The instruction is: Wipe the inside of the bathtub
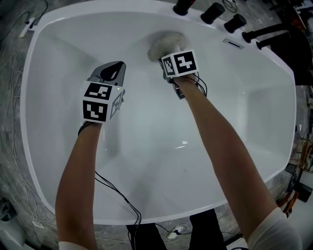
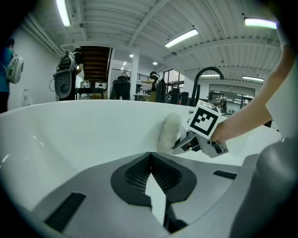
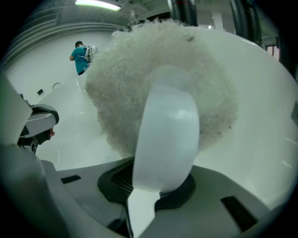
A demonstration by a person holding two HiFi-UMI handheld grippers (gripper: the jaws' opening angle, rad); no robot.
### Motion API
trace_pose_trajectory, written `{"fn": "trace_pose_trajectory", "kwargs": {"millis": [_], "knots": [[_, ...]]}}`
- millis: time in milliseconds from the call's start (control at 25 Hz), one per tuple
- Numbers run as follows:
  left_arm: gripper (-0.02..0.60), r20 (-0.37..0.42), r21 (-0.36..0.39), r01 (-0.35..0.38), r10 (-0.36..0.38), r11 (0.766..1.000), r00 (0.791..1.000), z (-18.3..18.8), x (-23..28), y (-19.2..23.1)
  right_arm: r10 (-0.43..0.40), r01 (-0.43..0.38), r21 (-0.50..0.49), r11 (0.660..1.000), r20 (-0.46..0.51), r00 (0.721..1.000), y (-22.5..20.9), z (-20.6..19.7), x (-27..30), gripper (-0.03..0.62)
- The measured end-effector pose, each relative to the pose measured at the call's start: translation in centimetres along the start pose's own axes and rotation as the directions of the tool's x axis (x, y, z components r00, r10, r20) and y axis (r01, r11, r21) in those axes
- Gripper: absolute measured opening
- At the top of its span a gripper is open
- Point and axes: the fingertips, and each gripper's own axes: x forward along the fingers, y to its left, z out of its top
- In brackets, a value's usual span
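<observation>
The white bathtub (image 1: 54, 107) fills the head view. A fluffy off-white scrubbing pad (image 1: 165, 42) lies pressed against the far sloping wall. My right gripper (image 1: 172, 54) is shut on the pad's smooth white handle (image 3: 165, 139), and the pad (image 3: 163, 79) fills most of the right gripper view. My left gripper (image 1: 113, 69) hovers inside the tub, left of the pad and apart from it, shut with nothing held. In the left gripper view its jaw tips (image 2: 150, 155) meet, and beyond them the pad (image 2: 170, 132) and the right gripper (image 2: 188, 142) rest on the tub wall (image 2: 84, 135).
Black tap fittings (image 1: 213, 12) and a spout (image 1: 183, 6) stand on the far rim, with an overflow slot (image 1: 234, 44) just below. A black cable (image 1: 122, 199) trails from the left arm over the near rim. A person in a teal top (image 3: 81, 56) stands far off.
</observation>
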Motion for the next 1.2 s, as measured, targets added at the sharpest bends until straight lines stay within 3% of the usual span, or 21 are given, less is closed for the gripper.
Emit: {"fn": "trace_pose_trajectory", "kwargs": {"millis": [520,1200], "knots": [[0.011,0.032,-0.071,-0.056,0.058,0.996,0.998,-2.2,-4.9,6.7,0.082,-0.084,-0.072,0.994,-0.027,0.996,8.7,3.0,4.5,0.097],[0.011,0.035,-0.122,-0.068,0.073,0.99,0.997,-5.6,-6.7,9.9,0.166,-0.169,-0.15,0.974,-0.037,0.985,17.6,5.9,9.0,0.097]]}}
